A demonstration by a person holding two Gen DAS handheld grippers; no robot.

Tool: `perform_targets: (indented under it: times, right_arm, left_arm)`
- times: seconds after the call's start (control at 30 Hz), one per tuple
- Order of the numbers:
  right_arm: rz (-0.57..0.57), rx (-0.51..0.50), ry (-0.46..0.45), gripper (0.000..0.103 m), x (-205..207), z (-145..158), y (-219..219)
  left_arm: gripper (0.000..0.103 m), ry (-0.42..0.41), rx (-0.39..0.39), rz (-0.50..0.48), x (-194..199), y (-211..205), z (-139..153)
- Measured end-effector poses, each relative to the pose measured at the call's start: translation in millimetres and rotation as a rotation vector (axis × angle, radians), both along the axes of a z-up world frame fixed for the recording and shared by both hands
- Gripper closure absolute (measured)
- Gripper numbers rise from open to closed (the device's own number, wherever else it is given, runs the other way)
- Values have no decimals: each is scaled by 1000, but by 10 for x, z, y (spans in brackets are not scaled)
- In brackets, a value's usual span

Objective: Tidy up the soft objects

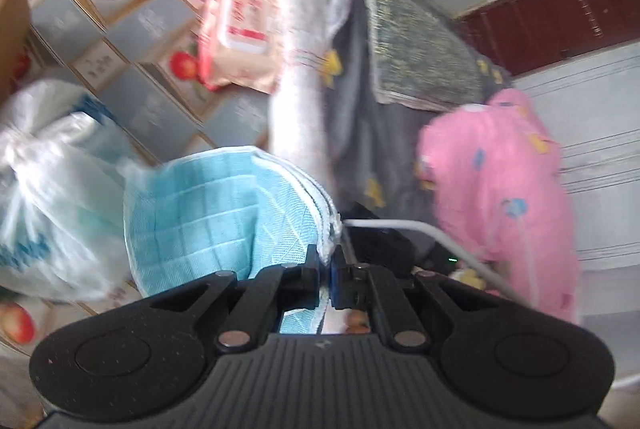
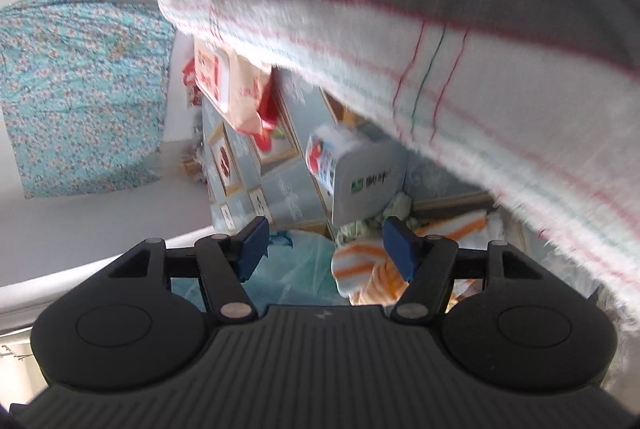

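Observation:
My left gripper [image 1: 327, 263] is shut on the edge of a stack of blue face masks [image 1: 224, 213], which fans out to the left above its fingers. A white towel with red stripes [image 1: 300, 69] hangs over a dark grey cloth with yellow patches [image 1: 360, 133]. My right gripper [image 2: 326, 247] is open and empty. The same white towel [image 2: 440, 89] hangs over it at the upper right. An orange-striped cloth [image 2: 368, 269] lies below, between its fingers.
A tied white plastic bag [image 1: 52, 197] and a red wet-wipes pack [image 1: 240, 33] lie on the patterned tablecloth [image 1: 140, 41]. A pink child's garment [image 1: 500, 197] hangs at right. A tissue pack [image 2: 356, 173] and a teal floral cloth [image 2: 80, 89] show in the right wrist view.

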State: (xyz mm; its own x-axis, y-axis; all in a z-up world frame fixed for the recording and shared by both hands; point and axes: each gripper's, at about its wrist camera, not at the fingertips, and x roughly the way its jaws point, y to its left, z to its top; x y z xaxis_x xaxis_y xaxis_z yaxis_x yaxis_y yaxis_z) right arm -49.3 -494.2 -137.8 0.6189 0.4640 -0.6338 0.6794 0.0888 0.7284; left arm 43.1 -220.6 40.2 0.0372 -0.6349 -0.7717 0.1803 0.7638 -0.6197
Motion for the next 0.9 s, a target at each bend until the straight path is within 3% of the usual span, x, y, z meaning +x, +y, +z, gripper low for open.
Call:
perform_targets:
  times: [0.17,0.27,0.53,0.77,0.9]
  right_arm:
    - [-52,-11,2,39,-169,51,-154]
    - [-81,-18,5,39,-264,59,-189]
    - [-65,-54,18,39,-386,92,-127]
    - [70,-131,6,37,-188,169,-27]
    - [215,-233,-18,25,117,249,14]
  left_arm:
    - [98,-1,-87,-17,-30,-15,154]
    - [98,11,-80,-9,-1,-17,7]
    - [98,22,153,-15,48,34,-843]
    - [97,-66,291,-62,85,-76,-1144]
    - [92,-156,404,-101,70,-198,-1276]
